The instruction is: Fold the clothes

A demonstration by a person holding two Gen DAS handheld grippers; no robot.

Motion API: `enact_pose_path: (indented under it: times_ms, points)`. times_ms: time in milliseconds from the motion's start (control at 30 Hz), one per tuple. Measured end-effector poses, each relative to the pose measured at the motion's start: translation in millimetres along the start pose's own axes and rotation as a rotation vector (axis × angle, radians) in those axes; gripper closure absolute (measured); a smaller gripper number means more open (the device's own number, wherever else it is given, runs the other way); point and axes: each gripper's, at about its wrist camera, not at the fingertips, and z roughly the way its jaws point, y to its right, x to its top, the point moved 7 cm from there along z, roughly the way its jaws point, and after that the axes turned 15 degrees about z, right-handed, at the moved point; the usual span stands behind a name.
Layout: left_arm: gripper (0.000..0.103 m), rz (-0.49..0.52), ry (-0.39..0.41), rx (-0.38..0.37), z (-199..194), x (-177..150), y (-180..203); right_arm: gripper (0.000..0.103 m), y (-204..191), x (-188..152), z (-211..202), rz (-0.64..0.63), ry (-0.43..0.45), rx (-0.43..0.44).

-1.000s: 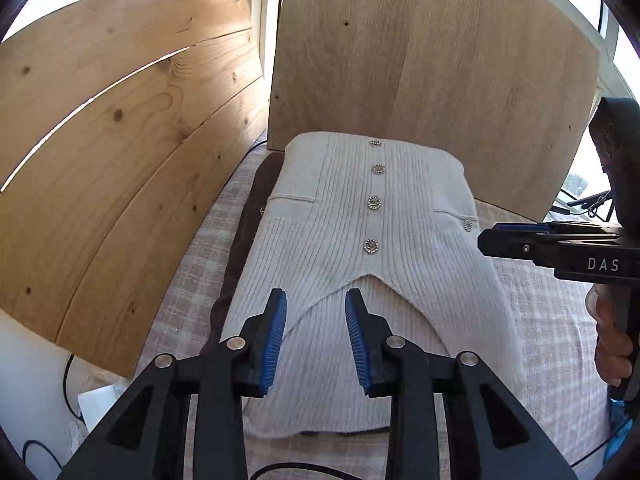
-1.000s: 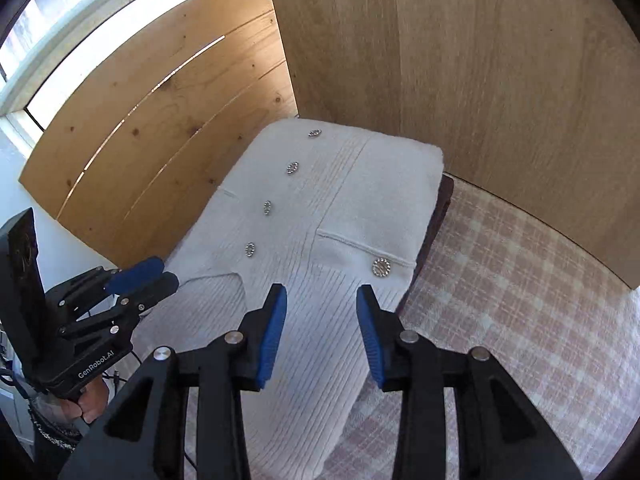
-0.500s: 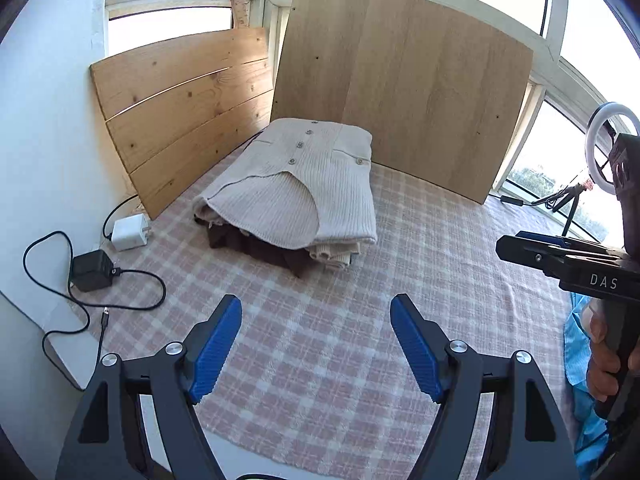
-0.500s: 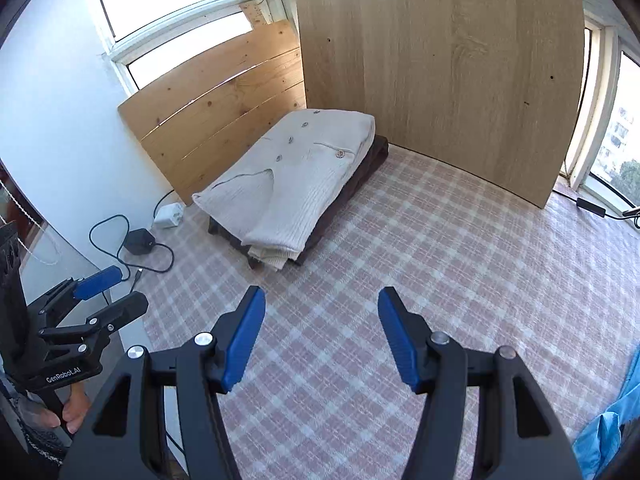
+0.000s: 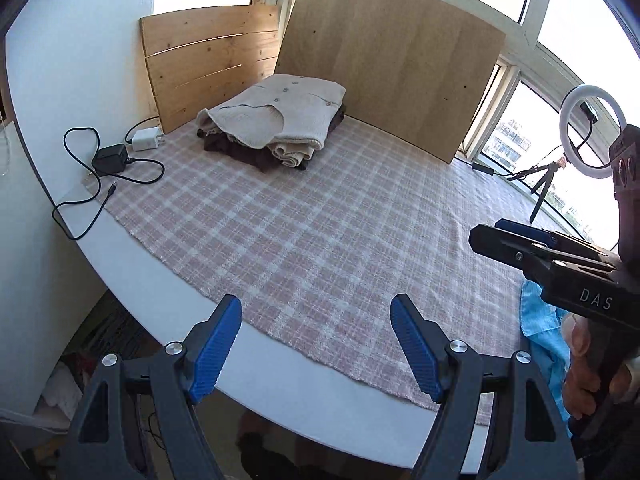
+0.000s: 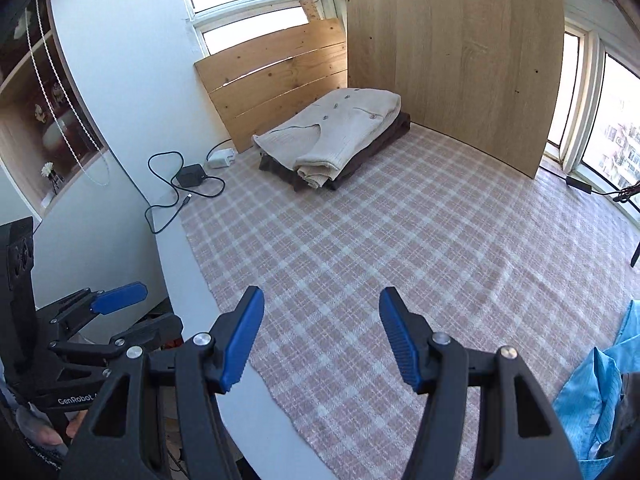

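A folded cream cardigan [image 5: 280, 114] with buttons lies on a folded dark brown garment [image 5: 244, 154] at the far left of the table; the stack also shows in the right wrist view [image 6: 340, 128]. A light blue shirt [image 6: 600, 392] lies at the near right edge and shows in the left wrist view [image 5: 540, 320]. My left gripper [image 5: 316, 344] is open and empty above the table's near edge. My right gripper [image 6: 322, 332] is open and empty, far from the stack.
A pink plaid cloth [image 5: 340, 232] covers the white table [image 5: 280, 376]. Wooden boards [image 5: 392, 56] stand behind the stack. A charger and black cables [image 5: 112, 160] lie at the far left. A ring light on a tripod [image 5: 592, 136] stands at the right.
Both grippers have pulled far back from the cardigan toward the table's near edge and opened wide. The folded cardigan stays on the stack.
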Motion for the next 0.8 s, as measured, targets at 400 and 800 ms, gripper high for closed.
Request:
enact_pose_path:
  times_ms: [400,800]
  points:
    - [0.027,-0.050,0.044,0.024,-30.7,3.1,2.8,0.044,0.6,-8.5,-23.6,-0.028,0.032,-0.006]
    - [0.025,-0.013,0.064,0.103,-36.6,4.1,-1.1,0.044,6.2,-10.4,-25.1,-0.023,0.042,-0.035]
